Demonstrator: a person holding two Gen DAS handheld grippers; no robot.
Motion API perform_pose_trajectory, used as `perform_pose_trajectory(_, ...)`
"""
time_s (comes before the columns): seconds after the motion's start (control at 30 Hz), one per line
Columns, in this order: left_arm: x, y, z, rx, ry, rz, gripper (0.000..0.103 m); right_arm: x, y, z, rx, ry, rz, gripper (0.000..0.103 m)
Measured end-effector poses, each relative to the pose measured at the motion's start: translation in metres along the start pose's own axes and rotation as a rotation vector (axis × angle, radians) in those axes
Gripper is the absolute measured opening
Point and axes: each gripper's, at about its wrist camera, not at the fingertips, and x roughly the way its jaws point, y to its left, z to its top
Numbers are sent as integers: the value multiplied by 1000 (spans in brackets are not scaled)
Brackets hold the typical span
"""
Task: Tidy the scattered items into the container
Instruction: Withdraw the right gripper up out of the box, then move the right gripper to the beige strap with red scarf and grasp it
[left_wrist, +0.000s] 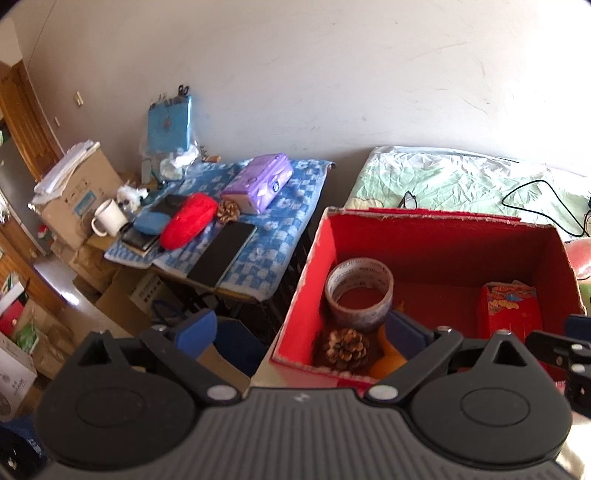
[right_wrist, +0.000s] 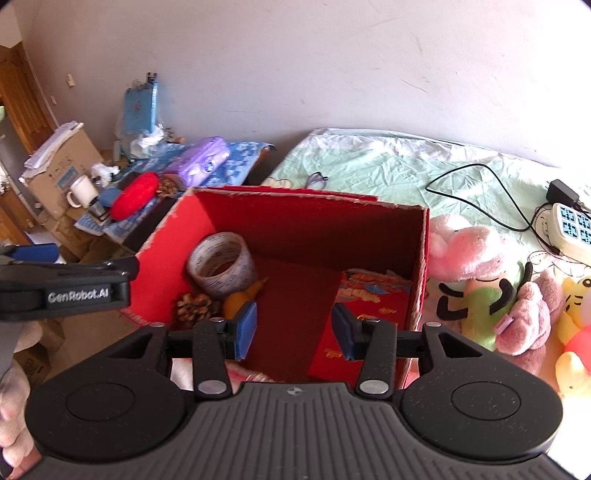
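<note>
A red cardboard box (left_wrist: 443, 236) (right_wrist: 421, 258) stands on the bed. Inside it lie a roll of clear tape (left_wrist: 360, 291) (right_wrist: 221, 269), a pine cone (left_wrist: 345, 345) (right_wrist: 194, 310), an orange gourd-shaped thing (right_wrist: 243, 295) (left_wrist: 388, 360) and red envelopes (left_wrist: 508, 314) (right_wrist: 354, 325). My left gripper (left_wrist: 303, 332) is open and empty, straddling the box's near left corner. My right gripper (right_wrist: 295, 328) is open and empty, just above the box's near edge. On the side table lie a second pine cone (left_wrist: 228, 211), a red pouch (left_wrist: 188, 220) and a purple tissue pack (left_wrist: 258, 181).
The side table has a blue checked cloth (left_wrist: 273, 236) with a black phone (left_wrist: 221, 254), a blue case and a white mug (left_wrist: 109, 218). Plush toys (right_wrist: 487, 280), a power strip (right_wrist: 572, 229), cables and glasses (right_wrist: 316, 180) lie on the bed. Cardboard boxes crowd the floor at left.
</note>
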Motion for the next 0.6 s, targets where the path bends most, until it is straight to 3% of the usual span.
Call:
perform_pose_trajectory(0.27,-12,20,-29,-39,52,5,101,-24,16,-34,-58,2,118,48)
perform_pose_trajectory(0.47,-5,27,-49,-45,102,16,101,-22,21,-56,-81,63,187,48)
perform_pose_trajectory(0.6,4,28,-61,-35,137,9,101,-10,21,-71,-73,125,189,48)
